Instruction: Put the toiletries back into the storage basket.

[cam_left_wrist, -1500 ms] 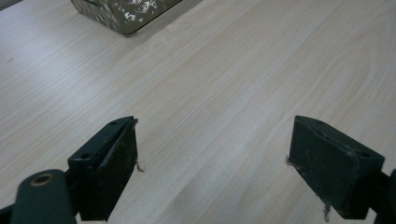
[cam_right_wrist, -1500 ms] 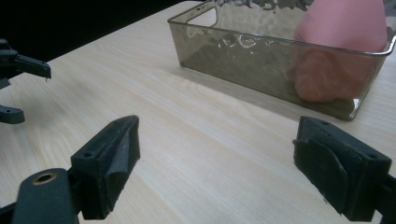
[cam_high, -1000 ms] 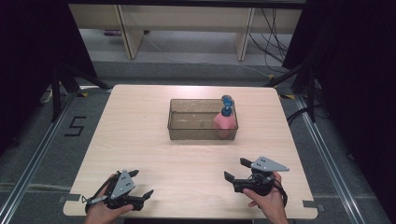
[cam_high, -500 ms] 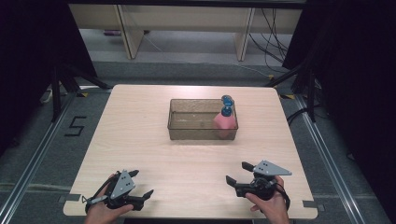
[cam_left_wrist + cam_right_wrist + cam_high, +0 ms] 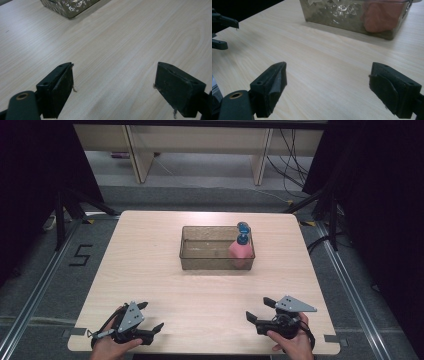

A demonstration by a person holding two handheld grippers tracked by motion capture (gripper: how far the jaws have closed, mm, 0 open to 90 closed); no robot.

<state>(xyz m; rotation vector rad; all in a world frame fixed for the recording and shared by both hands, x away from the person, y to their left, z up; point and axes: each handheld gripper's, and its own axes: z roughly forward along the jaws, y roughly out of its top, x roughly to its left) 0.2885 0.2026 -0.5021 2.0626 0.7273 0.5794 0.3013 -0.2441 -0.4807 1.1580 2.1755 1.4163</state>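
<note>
Left gripper [image 5: 151,317] jaws wide apart, nothing btwn them. Right gripper [image 5: 258,309] same, gaping, empty. Clear bin [image 5: 199,256] well ahead of both, pink bottle [image 5: 241,249] inside w/ blue cap.

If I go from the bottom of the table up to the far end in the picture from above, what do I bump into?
First the two grippers, left gripper and right gripper, side by side → bare table → clear box holding a pink bottle with a blue top.
</note>
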